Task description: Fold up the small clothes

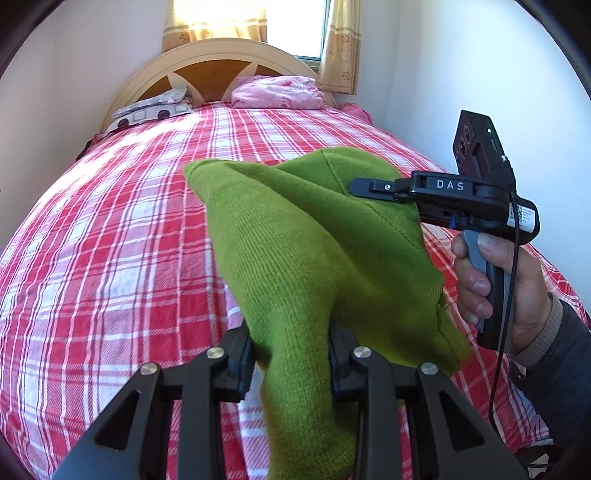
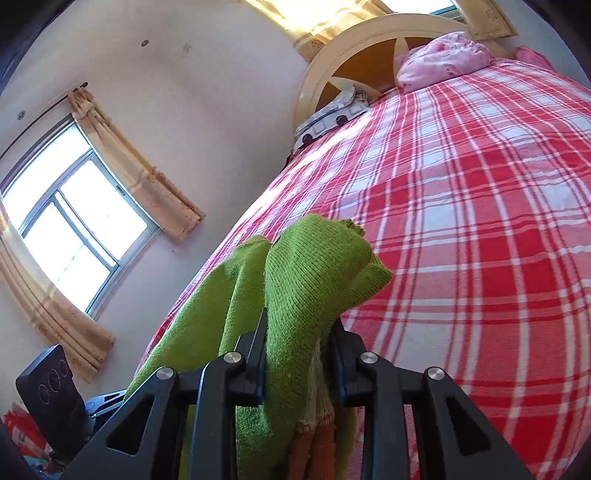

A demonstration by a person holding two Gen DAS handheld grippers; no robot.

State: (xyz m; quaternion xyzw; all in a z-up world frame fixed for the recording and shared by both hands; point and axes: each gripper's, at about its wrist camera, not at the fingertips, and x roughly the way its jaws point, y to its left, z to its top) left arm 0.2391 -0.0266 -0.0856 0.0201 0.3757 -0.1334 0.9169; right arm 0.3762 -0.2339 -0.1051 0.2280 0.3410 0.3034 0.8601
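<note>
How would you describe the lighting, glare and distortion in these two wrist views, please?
Left wrist view: the window behind the headboard is blown out, the plaid bed bulges from fisheye distortion, and the green garment is sharp. Right wrist view: the side window is overexposed, the horizon is tilted, and the garment close to the lens is softer.

knit garment (image 1: pixel 295 236) held up over the bed (image 1: pixel 110 229), left gripper (image 1: pixel 291 354) near end, right gripper (image 1: pixel 356 186) far right edge, pillows (image 1: pixel 277 92) behind at headboard (image 1: pixel 207 66)
</note>
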